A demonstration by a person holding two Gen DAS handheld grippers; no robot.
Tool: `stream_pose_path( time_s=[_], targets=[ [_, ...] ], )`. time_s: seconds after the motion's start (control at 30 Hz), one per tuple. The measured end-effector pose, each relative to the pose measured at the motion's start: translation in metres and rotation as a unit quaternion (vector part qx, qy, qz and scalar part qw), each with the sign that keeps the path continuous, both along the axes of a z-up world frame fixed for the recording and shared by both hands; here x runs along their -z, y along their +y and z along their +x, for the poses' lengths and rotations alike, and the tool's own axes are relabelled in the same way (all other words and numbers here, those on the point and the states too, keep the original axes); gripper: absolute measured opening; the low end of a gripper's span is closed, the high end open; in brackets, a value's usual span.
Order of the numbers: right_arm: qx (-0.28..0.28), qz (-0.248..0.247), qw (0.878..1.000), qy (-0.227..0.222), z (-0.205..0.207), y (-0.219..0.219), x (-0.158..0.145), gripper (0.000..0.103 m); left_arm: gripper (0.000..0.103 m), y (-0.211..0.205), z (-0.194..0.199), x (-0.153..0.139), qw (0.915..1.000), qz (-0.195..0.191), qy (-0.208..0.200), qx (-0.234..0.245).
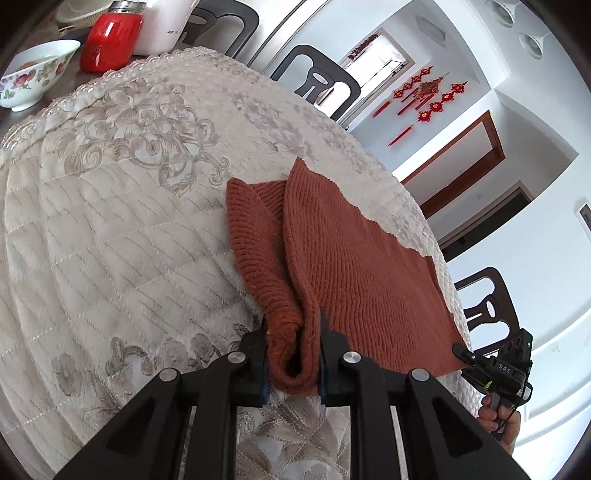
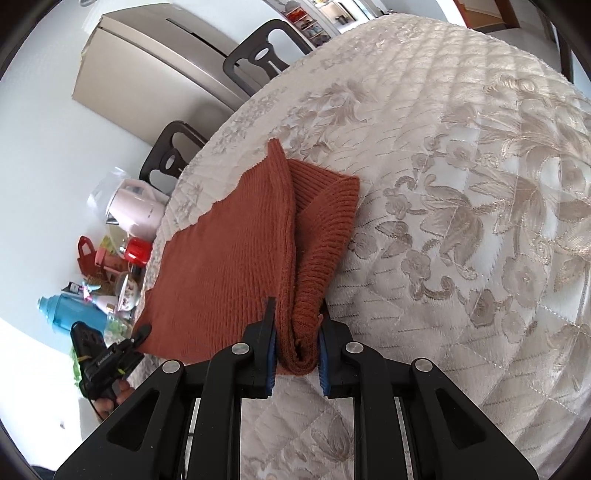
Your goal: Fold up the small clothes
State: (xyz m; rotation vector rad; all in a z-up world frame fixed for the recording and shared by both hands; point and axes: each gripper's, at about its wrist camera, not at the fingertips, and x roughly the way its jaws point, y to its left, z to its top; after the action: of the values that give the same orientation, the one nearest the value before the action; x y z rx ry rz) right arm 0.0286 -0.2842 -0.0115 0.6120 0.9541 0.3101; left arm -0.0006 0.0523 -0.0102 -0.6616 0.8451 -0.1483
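A rust-orange knitted garment (image 1: 351, 258) lies on the quilted cream tablecloth (image 1: 110, 240), partly lifted at its near edge. My left gripper (image 1: 293, 354) is shut on a bunched corner of it. My right gripper (image 2: 297, 343) is shut on the other near corner of the same garment (image 2: 229, 266). Each gripper shows in the other's view: the right one (image 1: 463, 352) at the garment's far corner in the left wrist view, the left one (image 2: 142, 332) in the right wrist view. The knit stretches between them, with a folded flap next to each grip.
A flowered bowl (image 1: 33, 74), a red jar (image 1: 110, 40) and a white appliance (image 1: 166, 22) stand at the table's far end. Dark chairs (image 1: 317, 81) ring the table. A pink kettle (image 2: 133, 206) and a blue bottle (image 2: 74, 310) stand beyond the table edge.
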Motion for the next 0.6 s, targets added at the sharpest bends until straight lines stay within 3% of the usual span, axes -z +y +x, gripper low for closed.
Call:
stream_pose_path(
  time_s=[0.33, 0.5, 0.6],
  targets=[
    [-0.01, -0.041, 0.999, -0.009, -0.014, -0.003, -0.01, 0.023, 0.024, 0.002, -0.012, -0.004, 0.9997, 0.019, -0.009, 0.011],
    [-0.015, -0.116, 0.991, -0.065, -0.028, 0.004, -0.042, 0.023, 0.024, 0.009, -0.025, -0.028, 0.9974, 0.062, -0.035, -0.002],
    [-0.03, -0.132, 0.986, -0.097, -0.019, 0.017, -0.05, 0.023, 0.024, 0.007, -0.021, -0.046, 0.9944, 0.086, -0.062, -0.004]
  ],
)
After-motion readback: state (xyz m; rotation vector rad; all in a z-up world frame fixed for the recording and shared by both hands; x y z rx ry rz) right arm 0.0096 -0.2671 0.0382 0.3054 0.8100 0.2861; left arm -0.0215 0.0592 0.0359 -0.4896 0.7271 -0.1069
